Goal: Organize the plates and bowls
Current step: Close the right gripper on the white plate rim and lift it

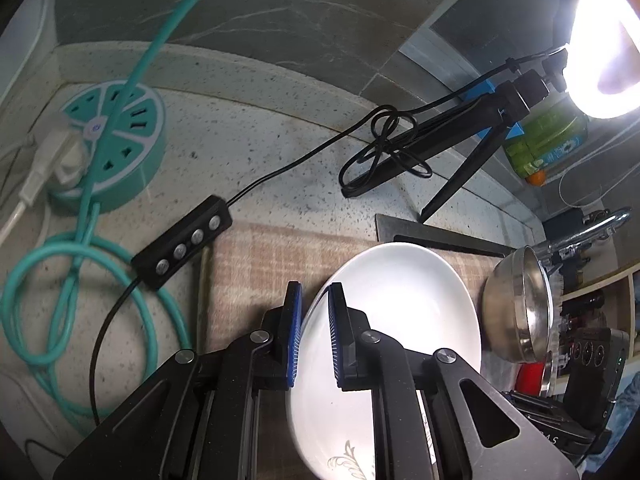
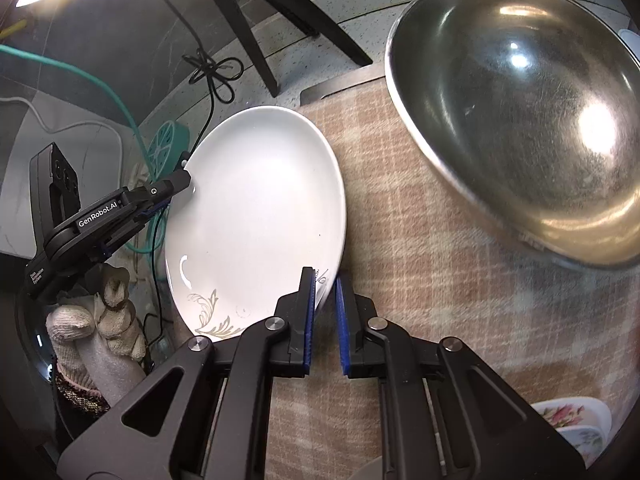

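Two grippers — left (image 1: 314,304), right (image 2: 325,284) — each clamp one white plate's (image 2: 256,200) rim; one steel bowl (image 2: 520,112) nearby.

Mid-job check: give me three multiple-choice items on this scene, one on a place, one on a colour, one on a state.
1. The steel bowl lies where from the plate in the right wrist view?
A right
B left
C on it

2. The round power strip is:
A red
B teal
C black

3. The plate's rim is gripped by:
A neither gripper
B left gripper only
C both grippers

Answers:
1 A, bowl sits on the checked cloth to the right.
2 B, teal body and cord.
3 C, left gripper and right gripper each clamp the rim.
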{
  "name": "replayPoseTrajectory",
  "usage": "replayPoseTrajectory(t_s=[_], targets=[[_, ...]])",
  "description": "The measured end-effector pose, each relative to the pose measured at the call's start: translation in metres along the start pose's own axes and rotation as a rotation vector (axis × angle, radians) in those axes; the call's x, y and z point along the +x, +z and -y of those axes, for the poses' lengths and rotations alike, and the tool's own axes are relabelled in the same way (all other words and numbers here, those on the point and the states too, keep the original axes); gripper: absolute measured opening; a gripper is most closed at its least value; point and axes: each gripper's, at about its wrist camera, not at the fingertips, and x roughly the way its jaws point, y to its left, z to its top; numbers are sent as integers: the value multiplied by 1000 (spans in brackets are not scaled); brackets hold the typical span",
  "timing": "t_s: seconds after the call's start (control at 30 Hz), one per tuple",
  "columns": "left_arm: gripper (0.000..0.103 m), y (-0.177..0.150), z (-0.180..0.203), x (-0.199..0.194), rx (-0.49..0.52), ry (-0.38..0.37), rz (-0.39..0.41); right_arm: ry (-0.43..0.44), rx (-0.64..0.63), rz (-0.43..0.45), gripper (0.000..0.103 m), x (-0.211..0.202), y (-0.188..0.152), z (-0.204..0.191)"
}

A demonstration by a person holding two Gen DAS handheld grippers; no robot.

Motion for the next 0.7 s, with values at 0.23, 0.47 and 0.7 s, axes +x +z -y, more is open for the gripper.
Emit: replayPoseTrajectory(t_s=[0.23, 0.47, 0.7], targets=[[11, -28, -7, -16, -49, 12, 30, 6, -30, -31, 10, 4, -12, -9], [11, -57, -9, -30, -80, 36, 51, 10, -52, -52, 10, 3, -19, -7], [11, -92, -12, -43, -103, 55, 56, 10, -93, -74, 10, 0, -25, -6]])
